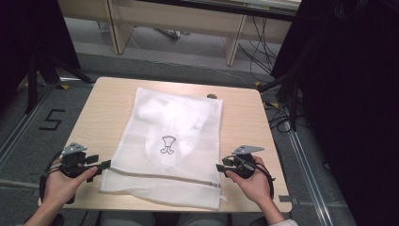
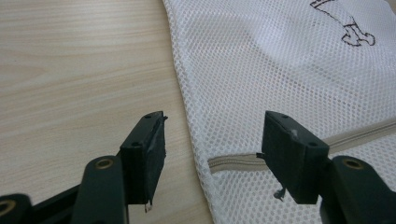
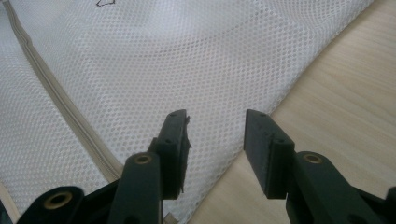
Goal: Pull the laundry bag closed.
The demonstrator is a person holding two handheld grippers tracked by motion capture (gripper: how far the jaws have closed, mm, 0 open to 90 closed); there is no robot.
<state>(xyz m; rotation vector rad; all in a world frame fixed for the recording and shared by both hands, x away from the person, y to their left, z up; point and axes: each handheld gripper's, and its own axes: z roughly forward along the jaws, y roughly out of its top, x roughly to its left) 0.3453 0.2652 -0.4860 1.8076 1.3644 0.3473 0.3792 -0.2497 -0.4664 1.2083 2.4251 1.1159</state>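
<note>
From the high view, a white mesh laundry bag (image 1: 171, 141) lies flat on the table (image 1: 103, 108), a garment inside, its zipper (image 1: 164, 177) along the near end. The left tongs (image 1: 104, 164) and right tongs (image 1: 219, 167) flank that end, seemingly approaching to grasp.

In the left gripper view, the left tongs (image 2: 212, 140) gape wide, empty, straddling the bag's edge at the zipper's end (image 2: 233, 162).

In the right gripper view, the right tongs (image 3: 215, 133) stand open, empty, over the bag's side edge. Next, each should close on its corner.
</note>
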